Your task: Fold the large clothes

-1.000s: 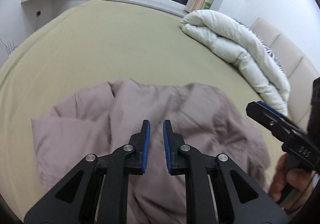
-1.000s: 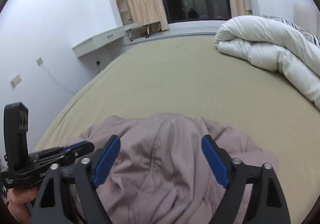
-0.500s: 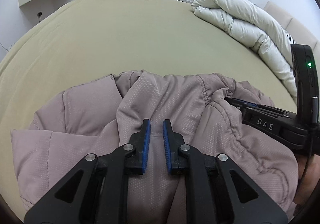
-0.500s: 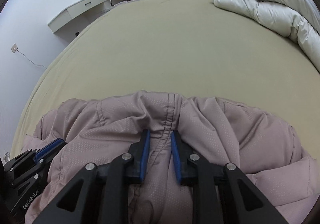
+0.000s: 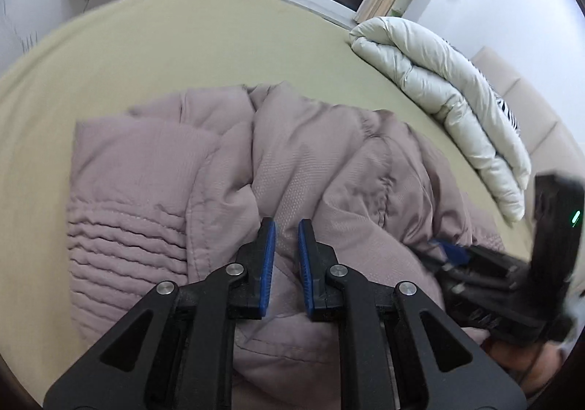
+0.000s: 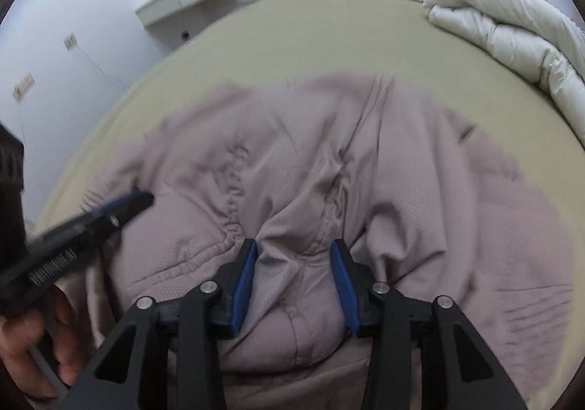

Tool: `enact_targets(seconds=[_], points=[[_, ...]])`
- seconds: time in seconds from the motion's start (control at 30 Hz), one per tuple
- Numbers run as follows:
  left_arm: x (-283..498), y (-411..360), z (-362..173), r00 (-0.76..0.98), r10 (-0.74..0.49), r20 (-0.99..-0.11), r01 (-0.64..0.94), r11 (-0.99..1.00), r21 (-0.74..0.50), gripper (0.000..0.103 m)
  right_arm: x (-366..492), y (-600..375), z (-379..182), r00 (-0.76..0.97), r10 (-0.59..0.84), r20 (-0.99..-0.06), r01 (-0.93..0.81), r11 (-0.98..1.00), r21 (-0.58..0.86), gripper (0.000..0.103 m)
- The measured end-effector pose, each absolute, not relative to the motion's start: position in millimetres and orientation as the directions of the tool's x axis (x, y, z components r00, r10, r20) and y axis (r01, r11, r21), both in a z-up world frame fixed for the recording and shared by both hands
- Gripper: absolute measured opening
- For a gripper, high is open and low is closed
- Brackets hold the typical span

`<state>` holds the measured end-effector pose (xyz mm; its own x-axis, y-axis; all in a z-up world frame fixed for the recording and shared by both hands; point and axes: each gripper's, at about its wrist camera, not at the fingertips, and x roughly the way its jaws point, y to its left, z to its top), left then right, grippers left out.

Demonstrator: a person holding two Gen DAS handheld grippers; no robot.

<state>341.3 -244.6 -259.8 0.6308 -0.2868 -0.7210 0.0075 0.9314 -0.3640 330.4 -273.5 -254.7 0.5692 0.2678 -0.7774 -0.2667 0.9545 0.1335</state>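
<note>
Jacket bunched at bed's near edge; left gripper pinching fabric, right gripper opening around a fold to spread it.

My left claw is a black plastic frame of angular, triangular-cutout arms, joined by round silver screws, with a bright blue ribbed pad lining the inner face of each finger. My right claw is built the same, black with silver screws and blue pads. Seen from the side, its black body carries a small green light and a white printed label I cannot read.
</note>
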Motion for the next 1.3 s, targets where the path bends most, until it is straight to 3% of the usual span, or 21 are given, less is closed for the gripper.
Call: enact_targets(seconds=[0.13, 0.3, 0.47, 0.57, 0.63, 0.7, 0.83, 0.93, 1.0, 1.1, 1.2, 1.3], points=[[331, -233, -242, 0.651, -0.326, -0.685, 0.018, 0.909, -0.416, 0.013, 326, -268, -238, 0.577, 0.223, -0.786, -0.242, 0.966, 0.096, 0.045], [282, -196, -212, 0.741, -0.213, -0.637, -0.045, 0.930, -0.364, 0.013, 279, -264, -182, 0.699, 0.286, -0.655, -0.287, 0.952, 0.109, 0.045], [306, -189, -260, 0.614, -0.183, -0.768, -0.122, 0.939, -0.321, 0.013, 302, -254, -240, 0.570, 0.281, -0.772, -0.269, 0.952, 0.148, 0.049], [309, -172, -276, 0.610, -0.248, -0.752, -0.139, 0.901, -0.410, 0.013, 310, -261, -255, 0.569, 0.299, -0.766, -0.269, 0.948, 0.171, 0.050], [301, -163, -270, 0.611, -0.267, -0.745, -0.125, 0.897, -0.424, 0.013, 308, -262, -242, 0.561, 0.295, -0.773, -0.261, 0.950, 0.174, 0.049], [289, -146, -257, 0.636, -0.286, -0.717, -0.113, 0.885, -0.452, 0.013, 295, -273, -216, 0.615, 0.318, -0.722, -0.260, 0.946, 0.195, 0.049], [272, -128, -226, 0.707, -0.202, -0.678, -0.123, 0.909, -0.398, 0.013, 278, -315, -187, 0.723, 0.243, -0.647, -0.180, 0.970, 0.163, 0.050], [286, -132, -222, 0.674, -0.162, -0.721, -0.106, 0.944, -0.311, 0.013, 288, -360, -198, 0.717, 0.151, -0.680, -0.040, 0.983, 0.177, 0.050], [302, -141, -241, 0.593, -0.124, -0.796, -0.108, 0.967, -0.231, 0.013, 298, -389, -217, 0.684, 0.085, -0.725, 0.066, 0.982, 0.177, 0.050], [307, -150, -263, 0.573, -0.097, -0.814, -0.103, 0.977, -0.189, 0.013, 311, -402, -250, 0.648, 0.105, -0.754, 0.046, 0.983, 0.177, 0.050], [309, -153, -271, 0.571, -0.086, -0.816, -0.101, 0.980, -0.174, 0.013, 310, -396, -254, 0.679, 0.077, -0.731, 0.023, 0.992, 0.126, 0.053], [311, -150, -262, 0.555, -0.121, -0.823, -0.092, 0.974, -0.205, 0.013, 292, -396, -244, 0.664, 0.109, -0.740, 0.030, 0.985, 0.172, 0.056]])
